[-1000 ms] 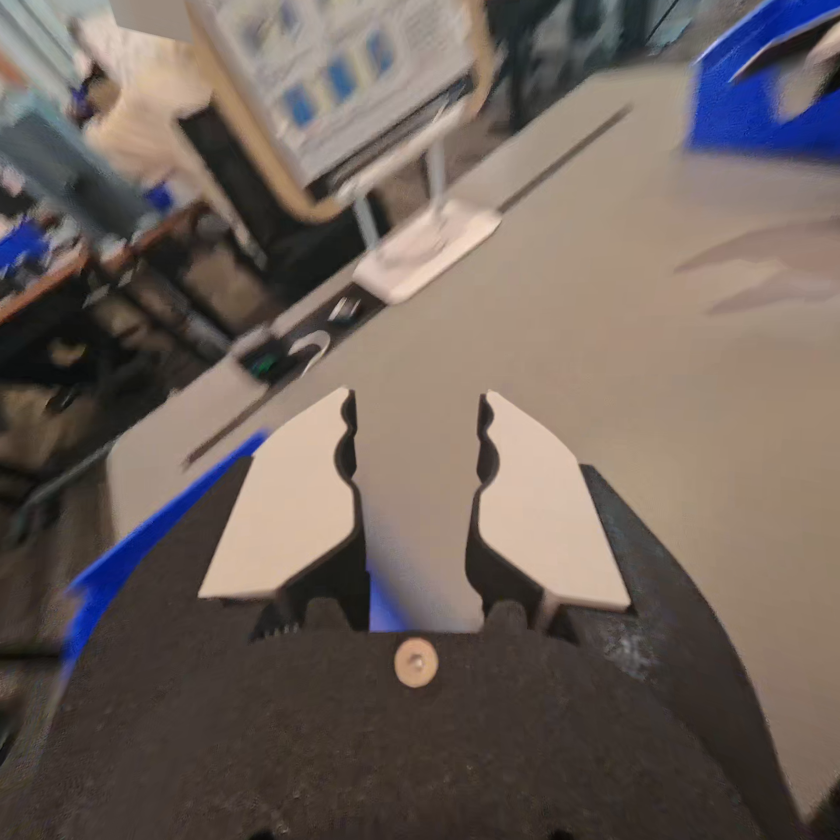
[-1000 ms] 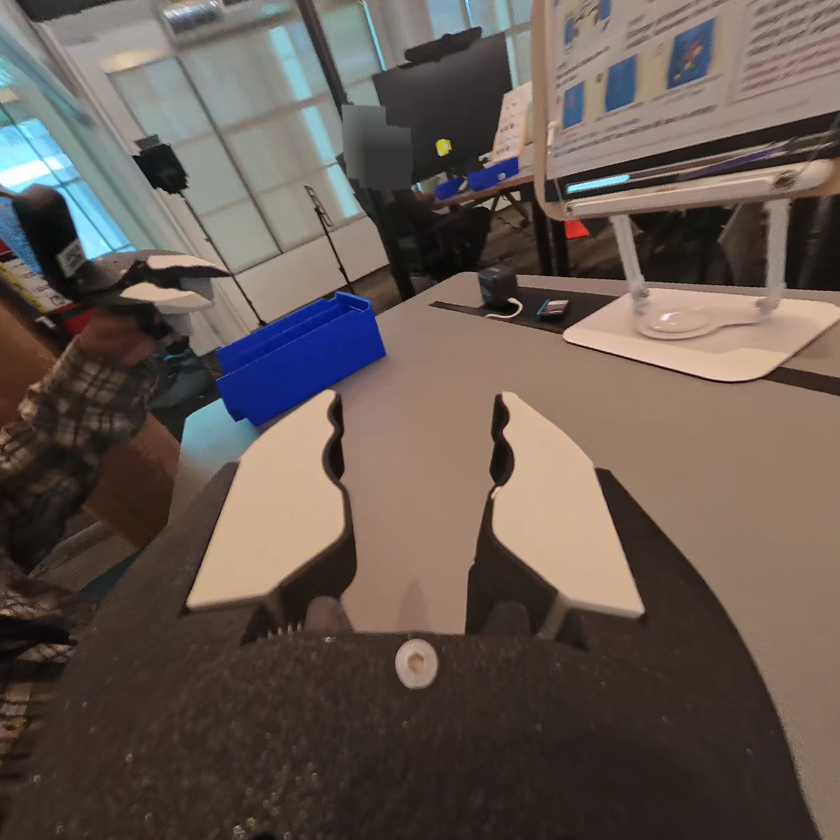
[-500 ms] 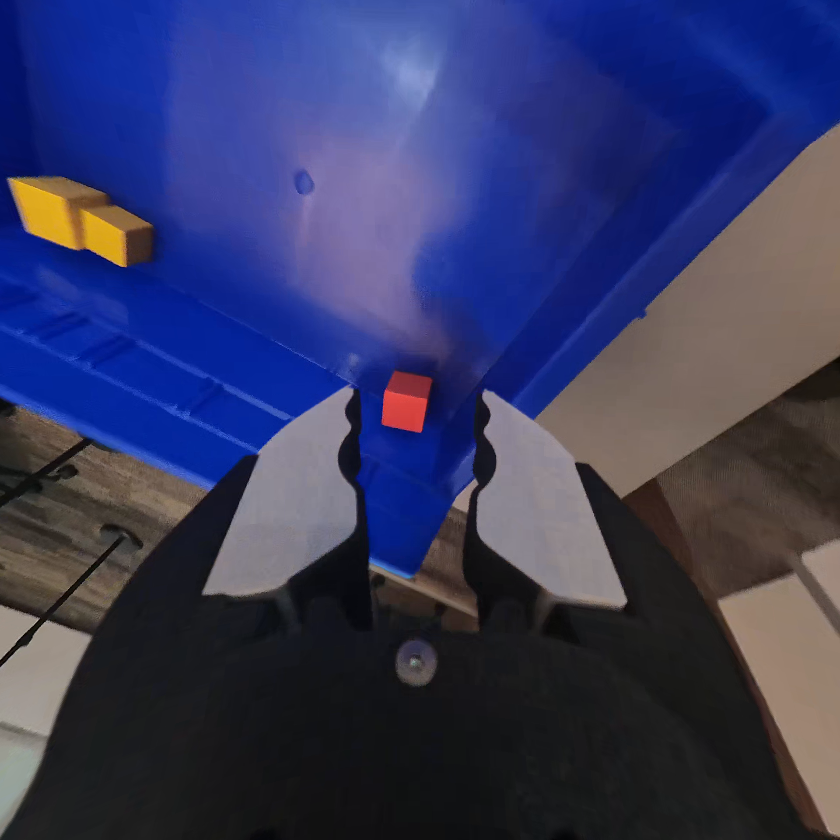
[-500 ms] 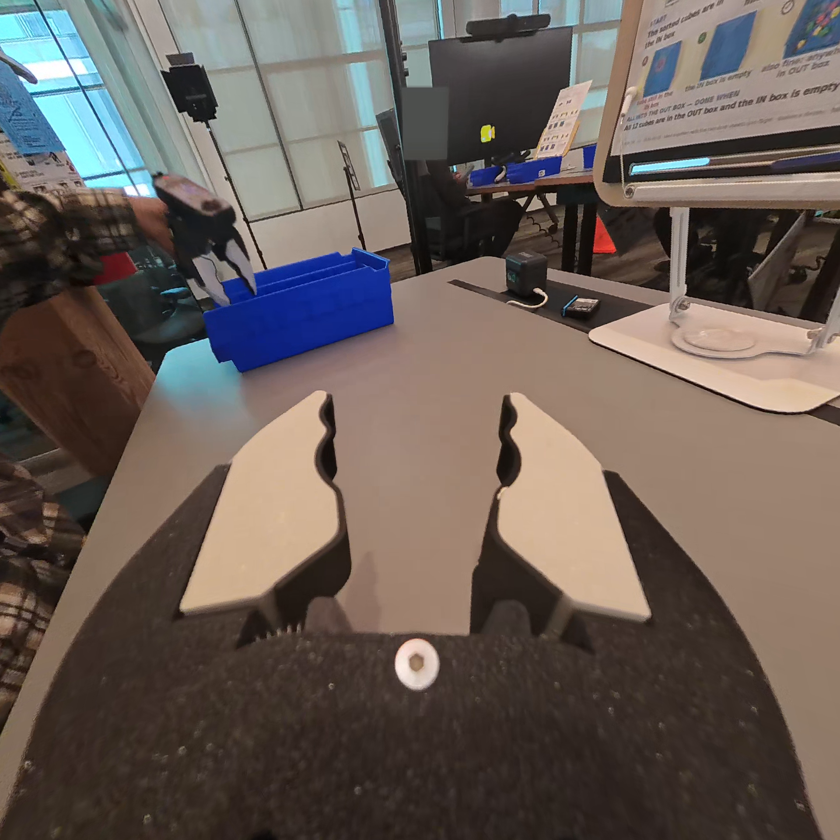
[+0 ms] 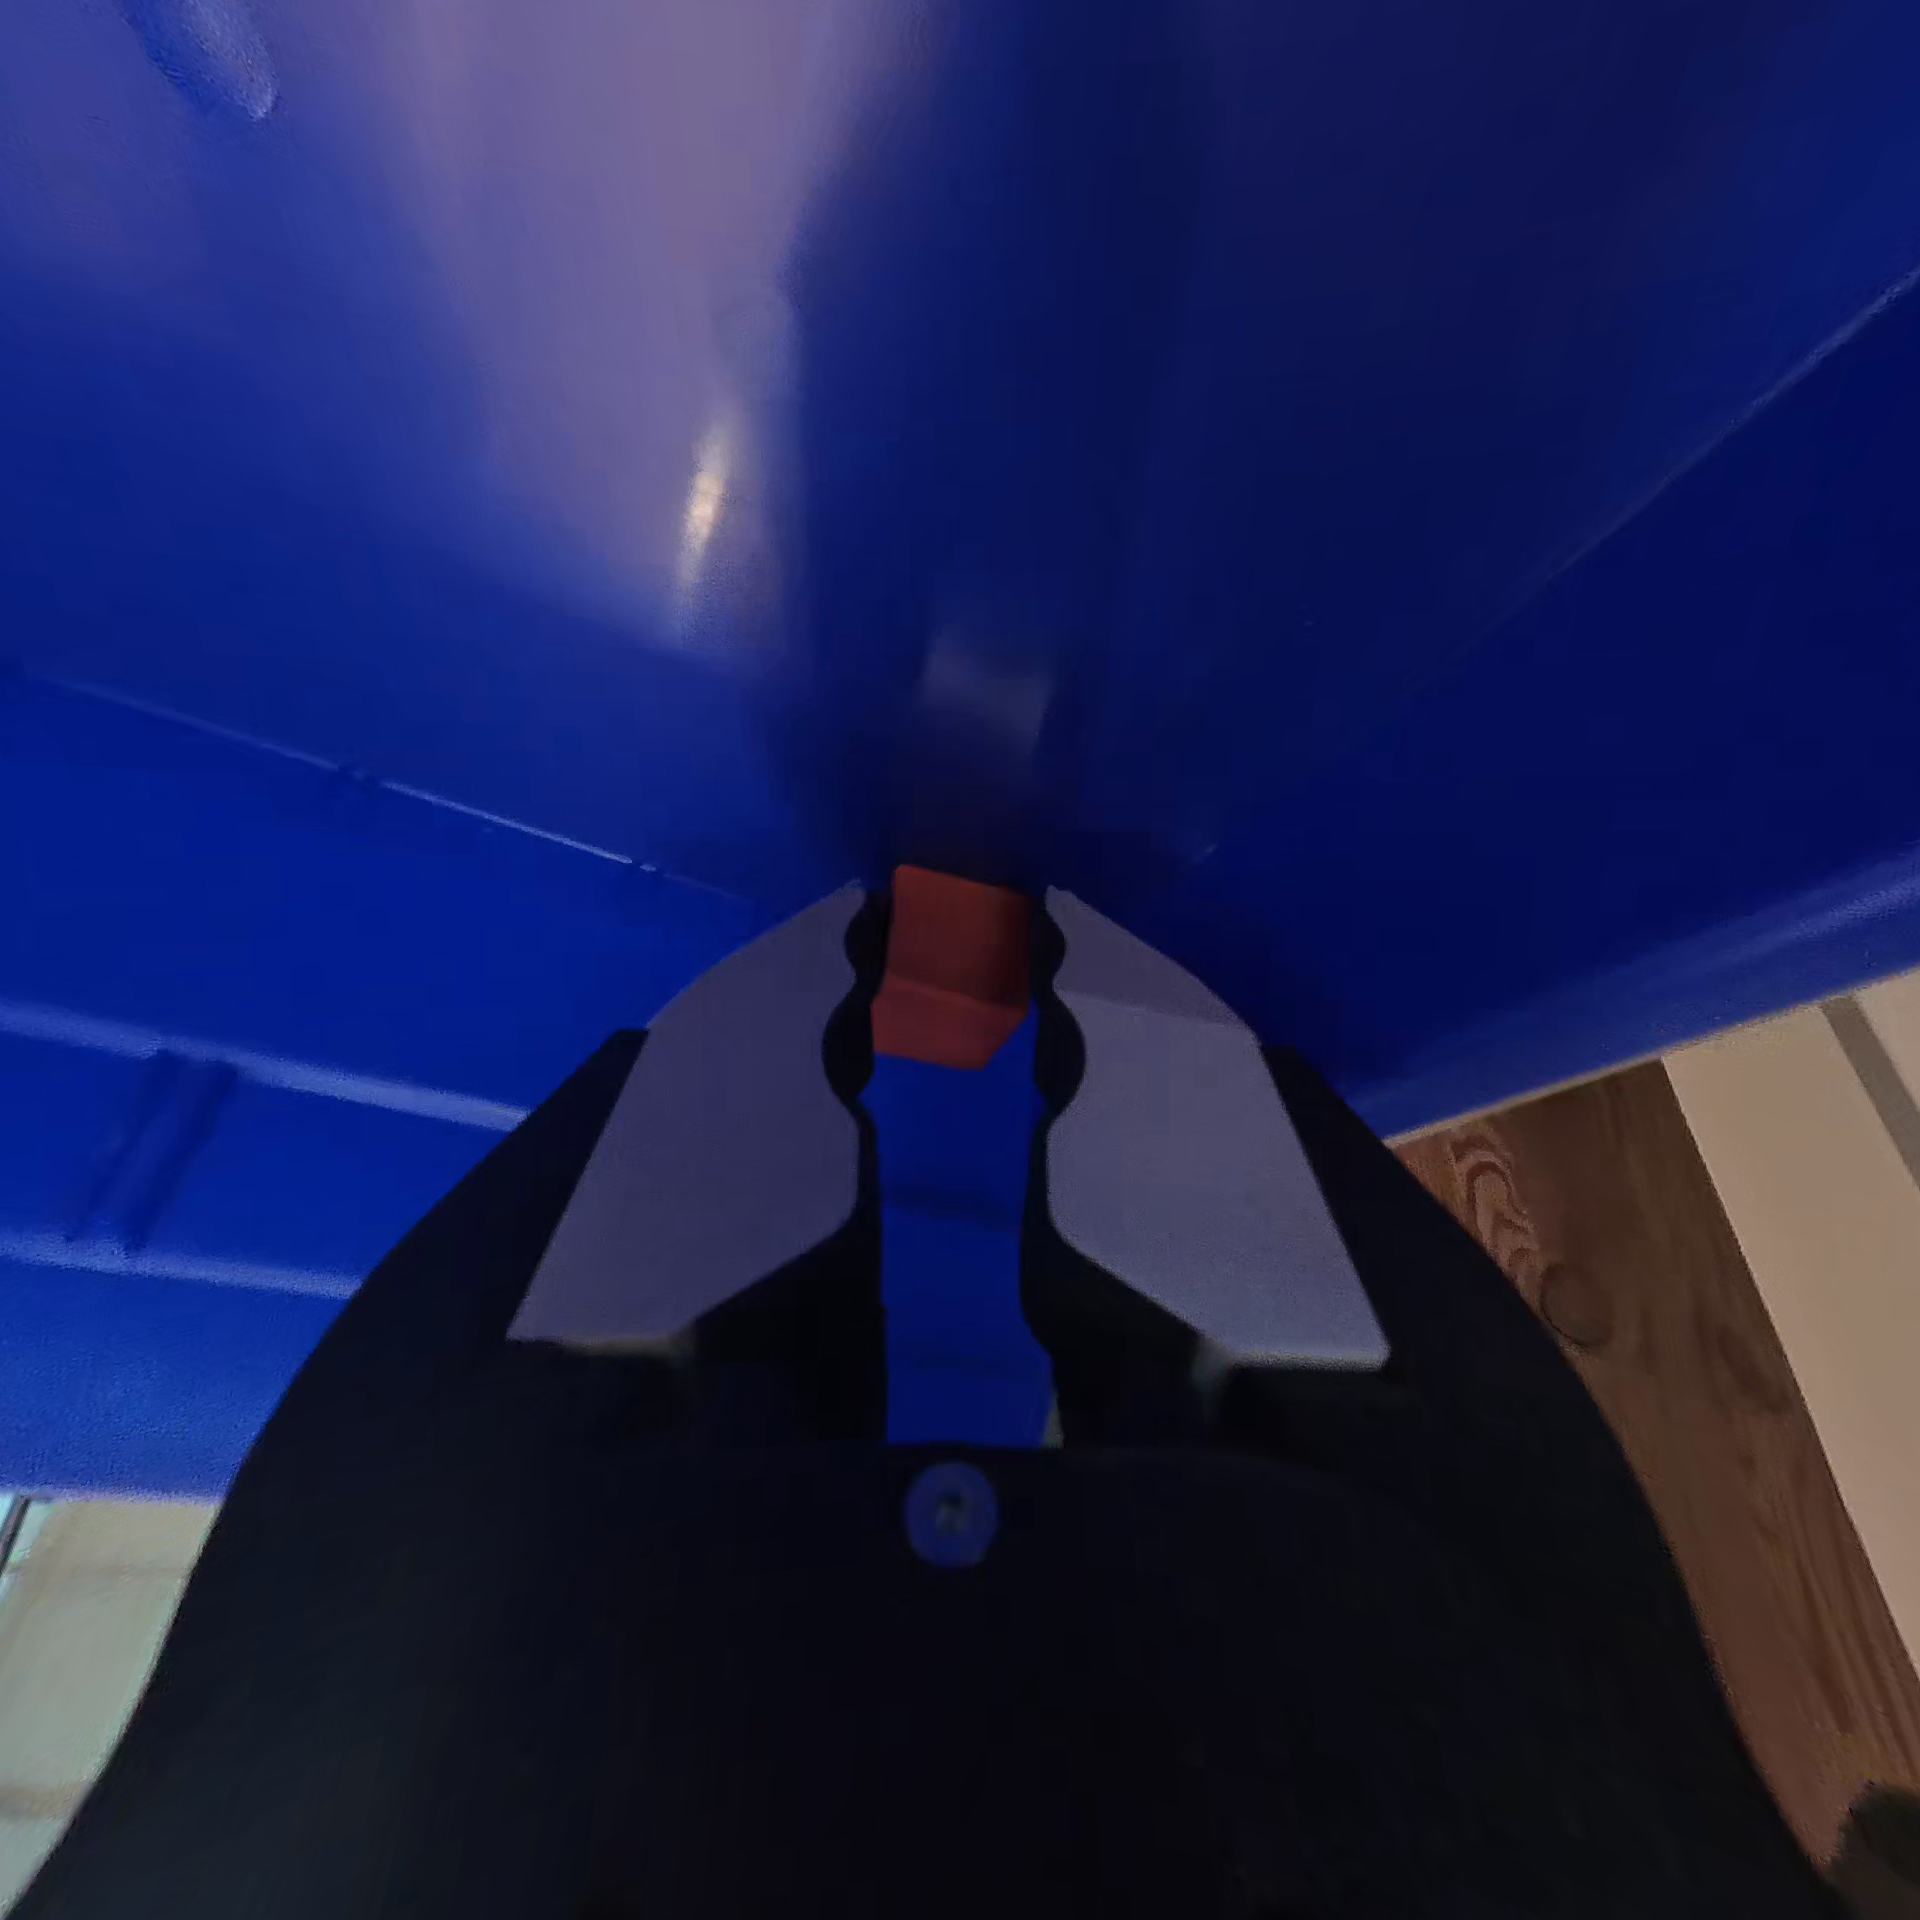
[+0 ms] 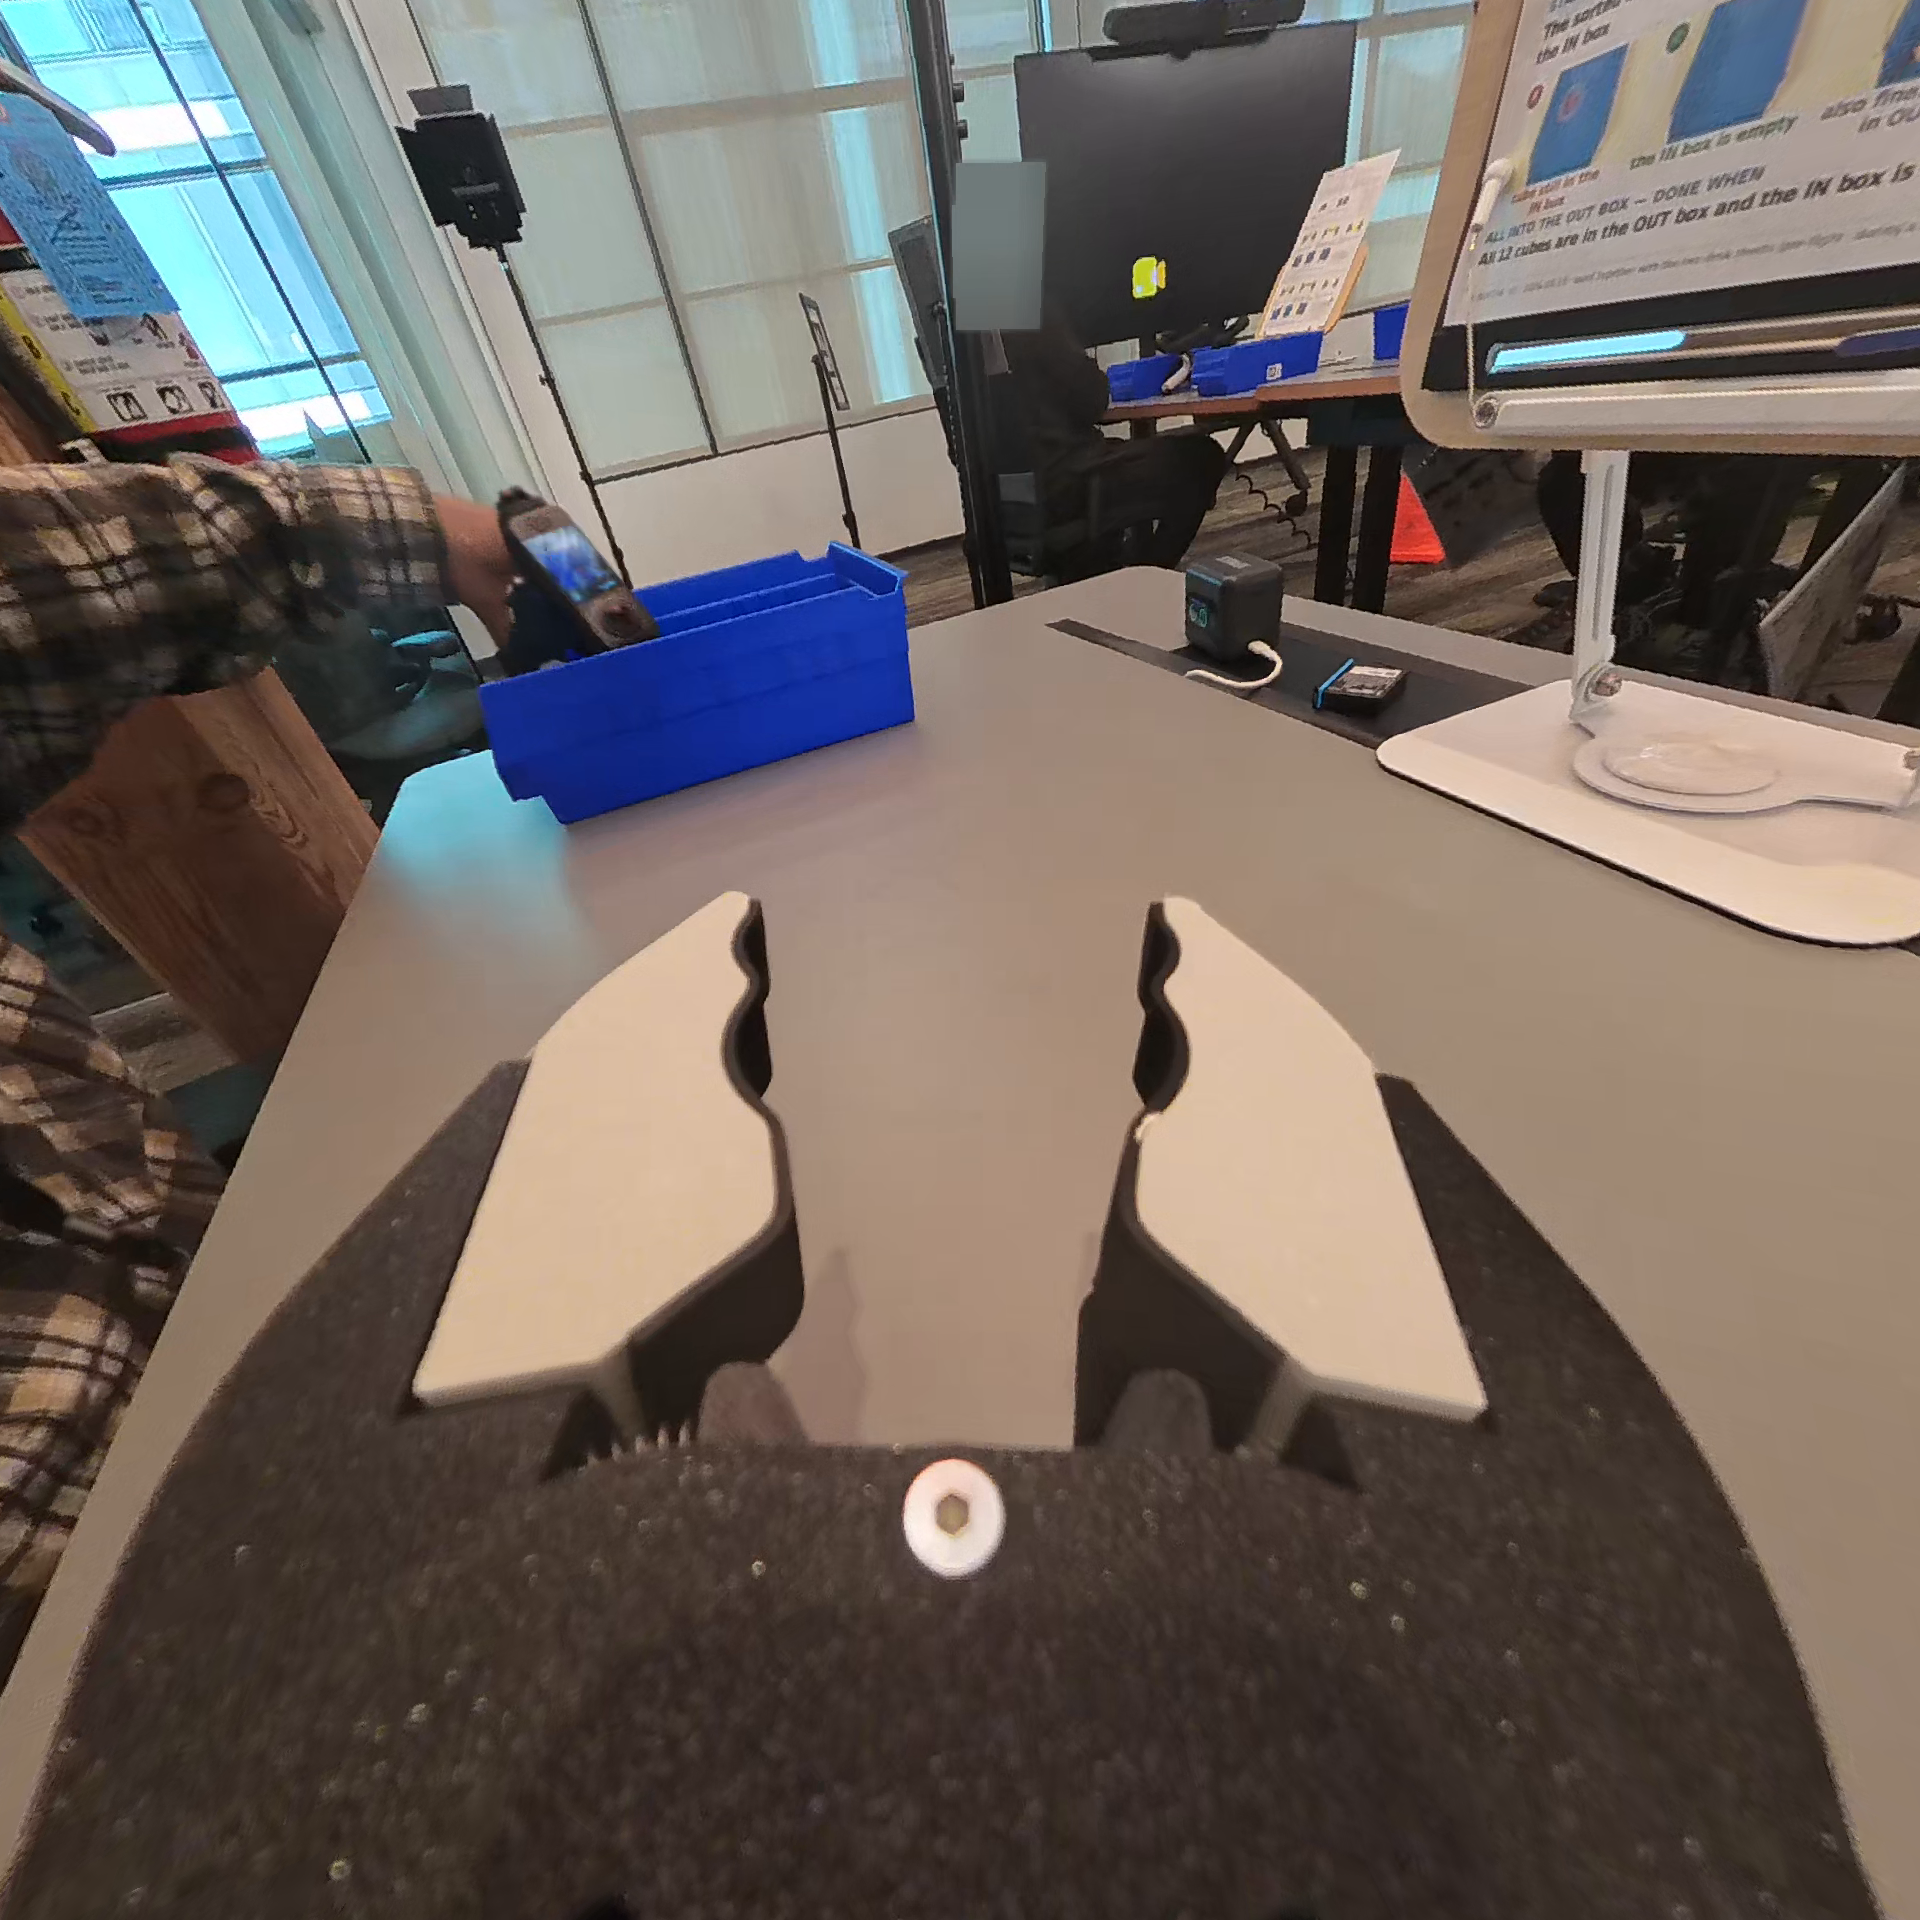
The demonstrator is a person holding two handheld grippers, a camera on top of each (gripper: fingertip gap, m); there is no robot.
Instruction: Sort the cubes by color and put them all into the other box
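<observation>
My left gripper (image 5: 956,906) is down inside the blue box (image 5: 935,416), in a corner of it, with its fingers closed in on a red cube (image 5: 951,966) held at the tips. No other cubes show in this view. In the right wrist view the same blue box (image 6: 707,696) stands at the table's far left edge, and the left gripper's body (image 6: 577,582) dips into its near end, held by a hand in a plaid sleeve (image 6: 208,561). My right gripper (image 6: 951,914) is open and empty, above the grey table (image 6: 1039,831).
A white stand base (image 6: 1714,821) with an instruction board above it sits at the right. A small black device (image 6: 1231,613) and a flat black item (image 6: 1361,686) lie on a dark strip at the back. A wooden post (image 6: 197,831) stands beside the table's left edge.
My left gripper swung from over the table down into the blue box and closed its fingers on the red cube in the corner. The right gripper stayed open and tilted slightly.
</observation>
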